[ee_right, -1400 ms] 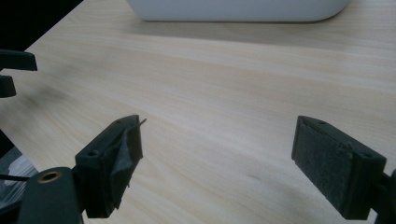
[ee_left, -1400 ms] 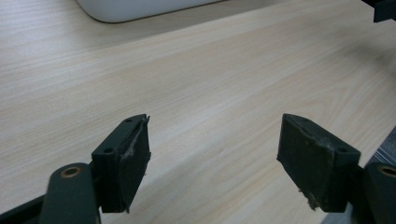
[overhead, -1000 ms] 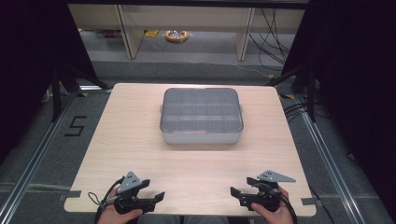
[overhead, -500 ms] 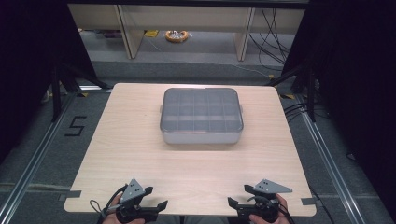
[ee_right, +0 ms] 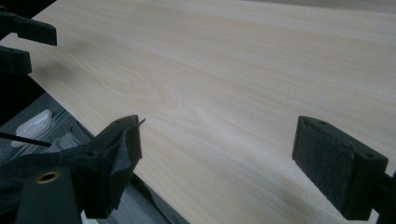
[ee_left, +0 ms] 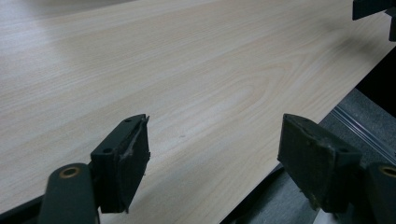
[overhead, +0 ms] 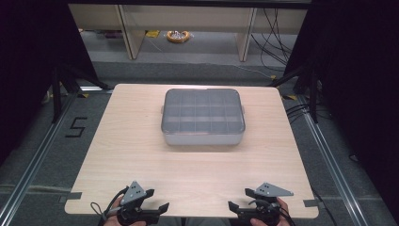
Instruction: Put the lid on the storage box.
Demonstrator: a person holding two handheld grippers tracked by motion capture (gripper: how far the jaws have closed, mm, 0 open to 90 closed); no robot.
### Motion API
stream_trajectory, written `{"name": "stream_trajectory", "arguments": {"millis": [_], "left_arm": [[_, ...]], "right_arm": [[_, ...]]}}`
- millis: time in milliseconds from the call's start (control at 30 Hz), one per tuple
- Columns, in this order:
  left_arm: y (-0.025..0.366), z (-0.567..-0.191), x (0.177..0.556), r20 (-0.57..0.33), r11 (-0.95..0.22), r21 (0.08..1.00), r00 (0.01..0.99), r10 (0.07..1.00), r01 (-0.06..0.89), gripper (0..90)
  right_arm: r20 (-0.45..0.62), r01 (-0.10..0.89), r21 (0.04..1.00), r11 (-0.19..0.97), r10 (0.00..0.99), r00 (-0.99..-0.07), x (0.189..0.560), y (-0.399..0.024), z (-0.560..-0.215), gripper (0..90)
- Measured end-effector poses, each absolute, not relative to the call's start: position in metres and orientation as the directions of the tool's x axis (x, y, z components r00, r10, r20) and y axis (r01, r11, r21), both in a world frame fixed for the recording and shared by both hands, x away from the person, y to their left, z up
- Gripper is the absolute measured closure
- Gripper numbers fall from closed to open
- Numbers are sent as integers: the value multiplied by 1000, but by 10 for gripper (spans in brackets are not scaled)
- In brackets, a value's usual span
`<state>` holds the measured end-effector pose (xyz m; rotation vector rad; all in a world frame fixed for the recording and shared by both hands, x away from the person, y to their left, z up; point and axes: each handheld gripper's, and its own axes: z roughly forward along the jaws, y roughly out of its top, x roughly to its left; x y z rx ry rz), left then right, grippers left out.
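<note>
Hands cut off at the frame's bottom edge — left gripper (overhead: 157,209) and right gripper (overhead: 239,206) gape wide, empty, over the pale wood table (overhead: 141,160).

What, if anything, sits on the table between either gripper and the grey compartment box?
Nothing visible. The left gripper and right gripper sit open at the near edge; only bare table lies between them and the lidded compartment box ahead.
</note>
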<state>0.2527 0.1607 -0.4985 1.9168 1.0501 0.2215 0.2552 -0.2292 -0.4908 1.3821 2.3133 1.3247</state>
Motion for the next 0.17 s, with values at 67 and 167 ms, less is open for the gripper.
{"name": "stream_trajectory", "arguments": {"millis": [67, 167], "left_arm": [[162, -500, 254, -255, -213, 784, 616, 745, 582, 243], [163, -499, 254, -252, -218, 782, 615, 747, 585, 243]], "right_arm": [[273, 628, 749, 209, 767, -580, 257, -231, -492, 168], [279, 637, 742, 208, 769, -576, 257, -232, -491, 168]]}}
